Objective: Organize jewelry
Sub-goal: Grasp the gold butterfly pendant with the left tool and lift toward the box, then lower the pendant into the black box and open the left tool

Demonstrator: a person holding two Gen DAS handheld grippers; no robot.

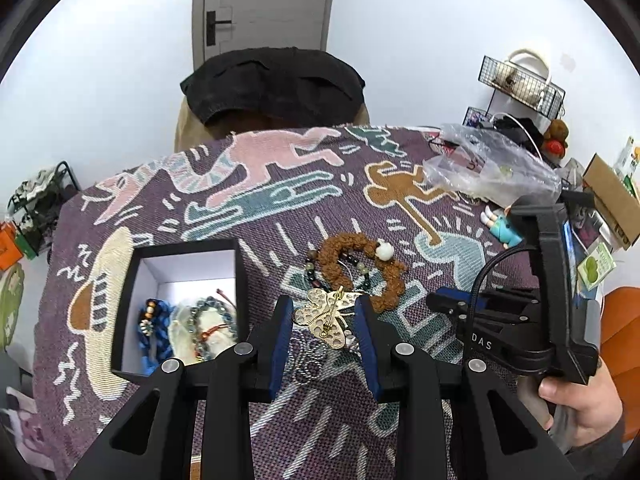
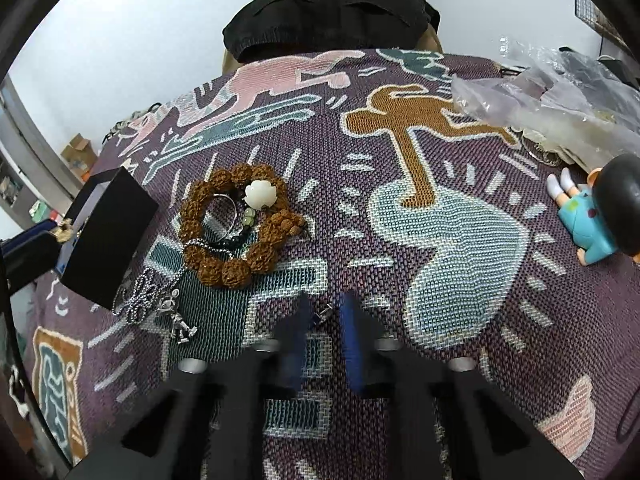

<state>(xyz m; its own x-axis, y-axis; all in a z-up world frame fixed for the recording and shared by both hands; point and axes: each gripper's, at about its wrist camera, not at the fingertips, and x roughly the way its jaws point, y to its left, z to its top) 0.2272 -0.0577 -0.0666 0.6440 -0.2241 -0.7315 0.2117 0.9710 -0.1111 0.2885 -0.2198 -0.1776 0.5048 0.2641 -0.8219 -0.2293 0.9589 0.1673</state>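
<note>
Gripping a gold filigree butterfly brooch (image 1: pixel 326 318) between its blue pads, left gripper (image 1: pixel 323 320) sits beside the black white-lined box (image 1: pixel 240 276), likely its destination; right gripper (image 2: pixel 326 316) pinches a small silver piece (image 2: pixel 323 314).

A gold butterfly brooch (image 1: pixel 326 316) is gripped between the left gripper (image 1: pixel 325 320) pads, just right of the box (image 1: pixel 188 256); a bead bracelet (image 1: pixel 360 268) lies beyond it.
</note>
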